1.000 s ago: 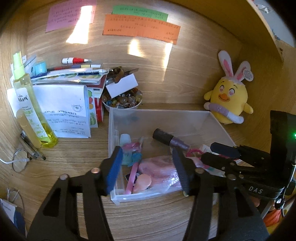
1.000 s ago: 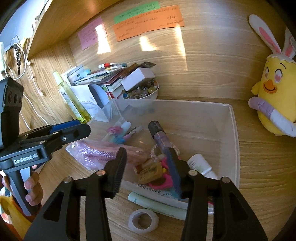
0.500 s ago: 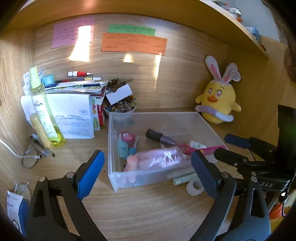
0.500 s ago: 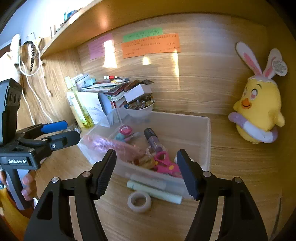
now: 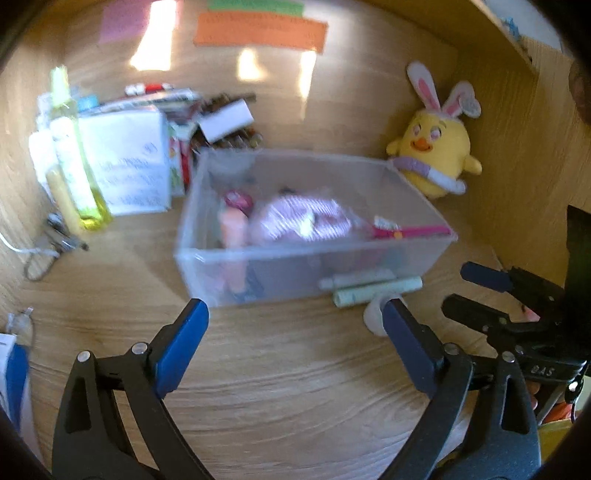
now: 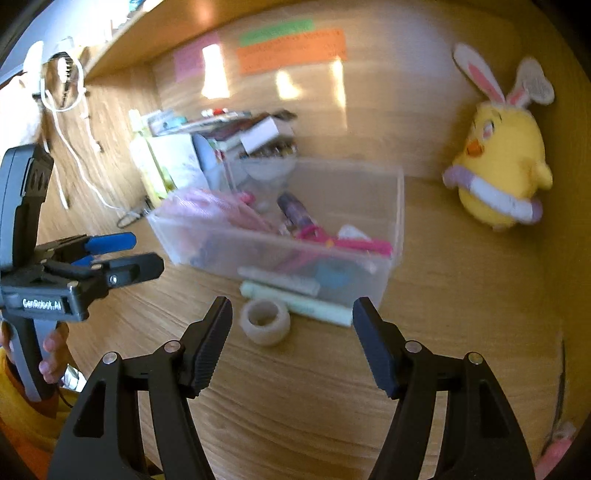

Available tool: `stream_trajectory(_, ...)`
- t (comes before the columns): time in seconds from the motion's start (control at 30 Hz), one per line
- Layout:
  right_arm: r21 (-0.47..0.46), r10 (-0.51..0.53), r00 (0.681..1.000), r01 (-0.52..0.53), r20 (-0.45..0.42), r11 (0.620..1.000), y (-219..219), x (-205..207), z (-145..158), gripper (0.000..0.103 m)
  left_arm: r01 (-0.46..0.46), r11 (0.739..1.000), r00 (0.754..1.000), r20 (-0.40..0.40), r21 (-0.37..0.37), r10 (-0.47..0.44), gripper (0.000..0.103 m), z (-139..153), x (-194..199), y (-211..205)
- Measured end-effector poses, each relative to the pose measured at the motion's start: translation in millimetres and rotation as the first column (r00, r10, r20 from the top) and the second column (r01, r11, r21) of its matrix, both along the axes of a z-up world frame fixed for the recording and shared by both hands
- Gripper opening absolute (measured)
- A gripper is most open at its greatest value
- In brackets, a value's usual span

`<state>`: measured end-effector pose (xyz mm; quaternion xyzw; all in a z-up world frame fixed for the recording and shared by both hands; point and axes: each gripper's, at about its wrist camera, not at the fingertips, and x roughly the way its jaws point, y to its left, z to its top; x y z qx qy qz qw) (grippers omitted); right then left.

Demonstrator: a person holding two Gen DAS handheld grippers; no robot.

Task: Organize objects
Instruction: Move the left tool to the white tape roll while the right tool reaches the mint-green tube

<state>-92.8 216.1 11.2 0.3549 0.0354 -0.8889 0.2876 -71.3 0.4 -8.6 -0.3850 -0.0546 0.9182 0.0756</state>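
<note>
Left wrist view is blurry, so you cannot read the orange note (image 5: 260, 32) on the back wall or the white papers (image 5: 125, 162) by the yellow bottle (image 5: 75, 162). Things in the clear box (image 5: 310, 254) are hard to tell apart. You can make out a pink striped bag (image 5: 299, 221) and pink scissors (image 5: 410, 232) sticking over the right side. The rest is just fuzzy colours behind the cloudy front wall. Your tape roll (image 5: 373, 317) is half hidden behind the right blue pad. Two pale green tubes (image 5: 376, 290) lie on the desk (image 5: 288, 387), touching the front of the box.

Your left gripper (image 5: 295, 347) has its jaws wide apart. Nothing is between them but bare desk, and they touch nothing. It sits in front of the box.

Right wrist view is blurry too. Your right gripper (image 6: 291, 343) has its jaws apart, about halfway. It holds nothing and touches nothing. The tape roll (image 6: 265, 320) sits on the desk just past the tips, closer to the left pad. The green tube (image 6: 295, 301) is right behind the roll, against the box (image 6: 280, 258).

You can see your other gripper (image 6: 122, 258) at the left edge, with your fingers (image 6: 51, 354) round its handle. The yellow chick toy (image 6: 498, 170) stands well apart, on the right by the back wall.
</note>
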Motion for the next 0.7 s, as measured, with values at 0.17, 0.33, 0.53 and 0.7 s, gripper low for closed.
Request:
stream_trajectory(0.17, 0.013, -0.046, 0.999, 0.046, 0.024, 0.999, 14.0, -12.1, -12.8, 0.056, 0.086, 0.996, 0.995, 0.047, -0.031, -0.085, 0.080, -16.6, -10.0, 31.2)
stream_trajectory(0.33, 0.029, -0.031, 0.998, 0.029, 0.051, 0.999, 17.3, -25.2, -23.0, 0.046, 0.172, 0.984, 0.978, 0.127, -0.049, -0.165, 0.067, -32.8, -27.6, 62.7)
stream_trajectory(0.53, 0.030, 0.008, 0.995, -0.011, 0.098, 0.999, 9.8, -39.4, -33.8, 0.044, 0.197, 0.977, 0.972, 0.150, -0.085, -0.183, 0.058, -43.5, -36.1, 81.1)
stream_trajectory(0.7, 0.021, 0.055, 0.993, -0.058, 0.108, 0.998, -2.3, -40.8, -37.3, 0.038, 0.169, 0.981, 0.976, 0.156, -0.095, -0.153, 0.038, -47.3, -33.1, 72.9)
